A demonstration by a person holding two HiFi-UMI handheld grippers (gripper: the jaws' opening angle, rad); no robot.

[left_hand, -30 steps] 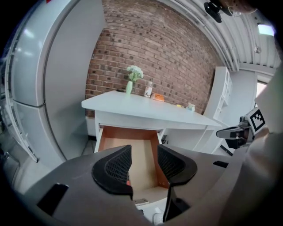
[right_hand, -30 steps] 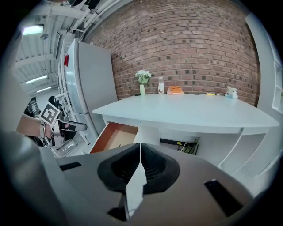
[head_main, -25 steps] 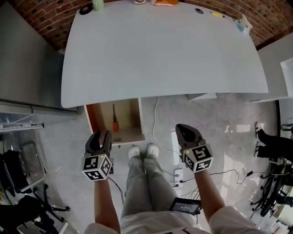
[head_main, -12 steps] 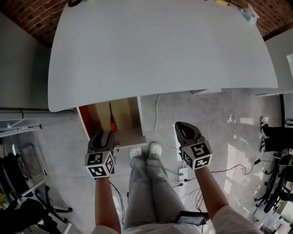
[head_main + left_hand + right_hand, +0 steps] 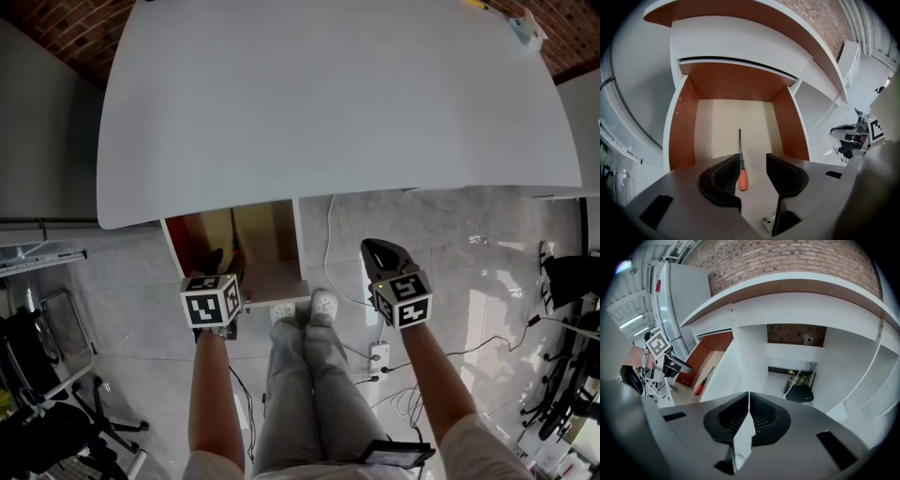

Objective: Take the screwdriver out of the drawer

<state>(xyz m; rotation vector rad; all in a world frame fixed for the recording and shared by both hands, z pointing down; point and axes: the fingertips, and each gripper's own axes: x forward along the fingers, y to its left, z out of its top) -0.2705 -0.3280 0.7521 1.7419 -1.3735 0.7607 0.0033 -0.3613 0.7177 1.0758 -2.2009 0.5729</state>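
Note:
The screwdriver (image 5: 741, 177), with an orange handle and a thin dark shaft, lies lengthwise on the pale floor of the open drawer (image 5: 682, 126). My left gripper (image 5: 752, 159) is open at the drawer's front, its jaws on either side of the handle and apart from it. In the head view the left gripper (image 5: 217, 265) points into the drawer (image 5: 279, 277) under the white table (image 5: 328, 103). My right gripper (image 5: 380, 255) hangs shut and empty to the right of the drawer. The right gripper view shows its jaws closed (image 5: 748, 397) and the screwdriver (image 5: 701, 385) off to the left.
The person's legs and white shoes (image 5: 314, 306) stand between the grippers. A power strip and cables (image 5: 379, 356) lie on the floor at the right. A chair base (image 5: 47, 328) stands at the left. A black box with wires (image 5: 800, 391) sits under the table.
My left gripper has moved forward and tipped down into the drawer opening, its jaws now beside the screwdriver handle. The right gripper has stayed shut in about the same place.

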